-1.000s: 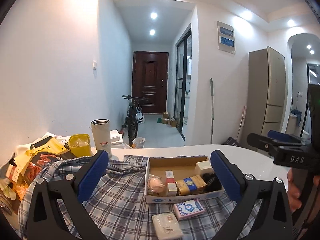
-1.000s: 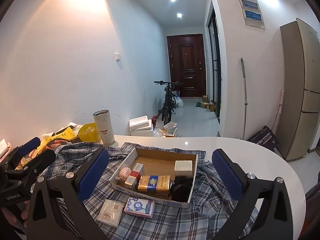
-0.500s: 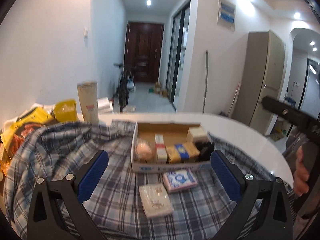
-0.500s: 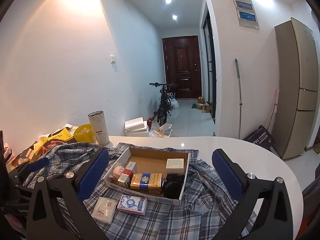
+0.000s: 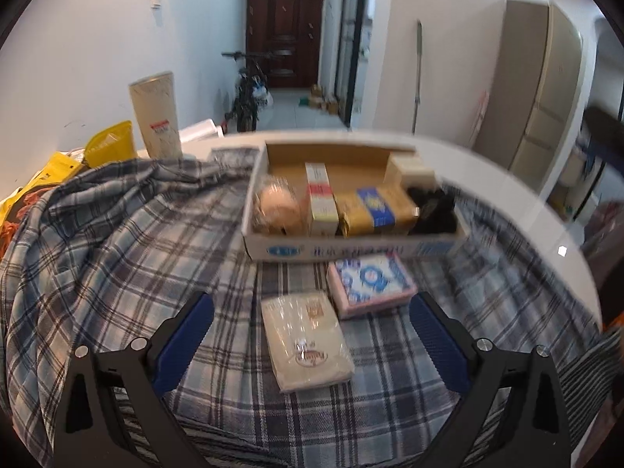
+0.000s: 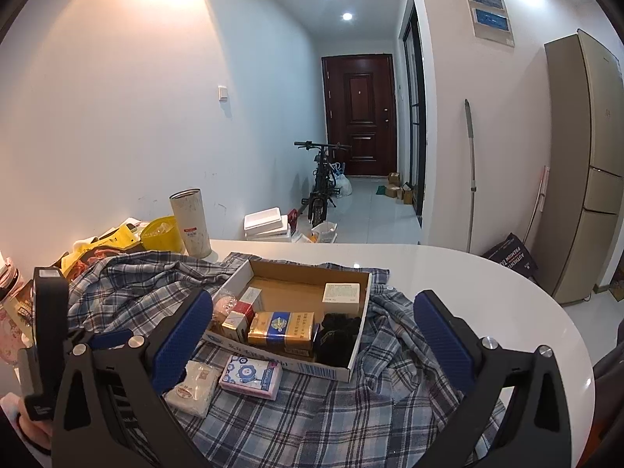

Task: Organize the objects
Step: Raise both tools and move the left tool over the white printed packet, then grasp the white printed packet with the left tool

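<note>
Item: clear-wrapped beige packet (image 5: 306, 345), lying on the plaid cloth (image 5: 117, 257) just in front of the cardboard box (image 5: 351, 249), beside the pink-and-blue packet (image 5: 368, 284). Long axis runs roughly toward the box. The left gripper (image 5: 310, 345), spread wide and empty, frames it directly ahead and looks nearer; the right gripper (image 6: 312, 335), likewise wide and empty, faces the box.

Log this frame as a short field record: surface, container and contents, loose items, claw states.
surface: plaid cloth over white table
container: open cardboard box
contents: gold-blue pack, red-white carton, round wrapped item, white box, dark item
loose items: pink-blue packet, clear-wrapped packet, both in front of box
left claw: open, around clear-wrapped packet
right claw: open, empty
</note>
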